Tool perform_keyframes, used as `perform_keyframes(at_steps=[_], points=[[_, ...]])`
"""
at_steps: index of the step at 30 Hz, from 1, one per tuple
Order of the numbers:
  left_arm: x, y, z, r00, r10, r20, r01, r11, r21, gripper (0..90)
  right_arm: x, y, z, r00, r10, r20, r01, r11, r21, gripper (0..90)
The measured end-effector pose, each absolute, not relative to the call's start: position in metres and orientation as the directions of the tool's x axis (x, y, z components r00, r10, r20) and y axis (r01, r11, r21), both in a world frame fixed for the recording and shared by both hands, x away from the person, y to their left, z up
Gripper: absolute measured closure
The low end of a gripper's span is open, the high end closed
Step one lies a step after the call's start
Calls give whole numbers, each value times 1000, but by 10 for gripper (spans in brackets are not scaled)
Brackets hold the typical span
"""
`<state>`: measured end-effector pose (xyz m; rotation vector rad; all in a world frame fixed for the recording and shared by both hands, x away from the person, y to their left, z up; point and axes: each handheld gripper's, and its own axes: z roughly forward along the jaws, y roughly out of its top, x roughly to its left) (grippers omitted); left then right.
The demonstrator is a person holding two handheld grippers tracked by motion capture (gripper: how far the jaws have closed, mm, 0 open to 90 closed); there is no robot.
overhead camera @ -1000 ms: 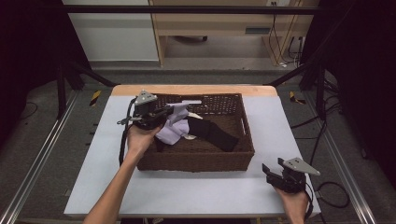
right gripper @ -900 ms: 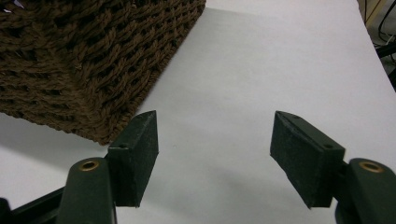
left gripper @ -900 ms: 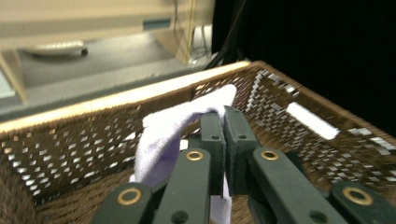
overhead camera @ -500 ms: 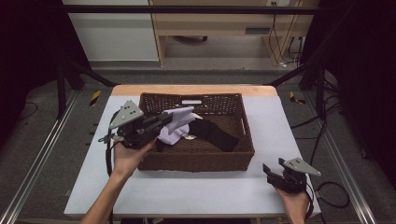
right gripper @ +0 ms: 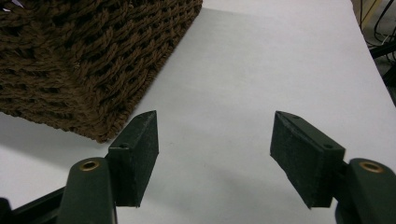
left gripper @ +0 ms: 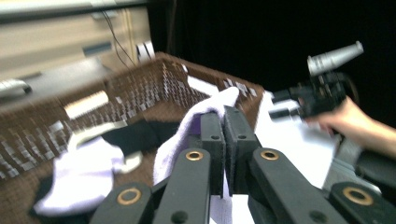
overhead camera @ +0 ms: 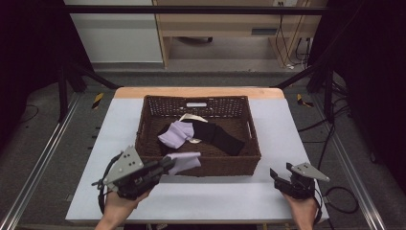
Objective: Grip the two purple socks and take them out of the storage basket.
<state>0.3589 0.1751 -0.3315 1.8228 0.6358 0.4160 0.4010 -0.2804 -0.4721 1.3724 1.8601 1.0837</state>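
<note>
A brown wicker basket (overhead camera: 215, 165) stands mid-table. My left gripper (overhead camera: 167, 165) is at its front left corner, shut on a lavender sock (overhead camera: 184, 162) that hangs over the basket's front wall. In the left gripper view the jaws (left gripper: 224, 116) pinch that sock (left gripper: 205, 105), which drapes over their tips. Inside the basket (left gripper: 154, 84) lie another lavender sock (overhead camera: 174, 134), a black sock (overhead camera: 220, 136) and a cream piece (overhead camera: 191, 117). My right gripper (overhead camera: 282, 171) rests at the front right of the table, open, nothing between its jaws (right gripper: 215, 130).
The white table top (right gripper: 261, 70) has bare room in front of the basket and to both sides. The basket's corner (right gripper: 84, 60) lies just left of my right gripper. A wooden cabinet (overhead camera: 215, 24) stands beyond the table's far edge.
My left gripper has drawn back from over the basket toward the front left, carrying the lavender sock across the front wall. The right gripper has stayed put.
</note>
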Motion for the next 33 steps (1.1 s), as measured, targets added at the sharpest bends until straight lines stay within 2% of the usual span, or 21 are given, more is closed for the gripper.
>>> perform_keyframes(at_steps=[5, 12, 18, 21, 22, 27, 33], points=[[351, 174, -369, 803, 593, -64, 294, -301, 907, 866, 401, -280, -472, -302, 953, 14, 484, 140, 864, 325], [364, 169, -414, 785, 603, -145, 421, -346, 839, 866, 401, -279, -473, -303, 953, 14, 487, 142, 861, 325], [377, 161, -444, 762, 628, -157, 488, -399, 777, 836, 401, -280, -474, -305, 952, 9, 487, 148, 861, 324], [375, 165, -441, 747, 649, -145, 486, -383, 785, 671, 401, -280, -473, -303, 953, 17, 491, 141, 860, 324], [374, 167, -437, 742, 656, -139, 479, -373, 795, 577, 401, -280, -474, -303, 953, 18, 491, 140, 860, 324], [371, 185, -403, 709, 696, -111, 428, -300, 852, 495, 402, -280, -474, -307, 952, 5, 485, 151, 861, 324], [395, 192, -360, 668, 741, -68, 362, -244, 900, 485, 402, -279, -474, -303, 953, 11, 486, 145, 862, 324]])
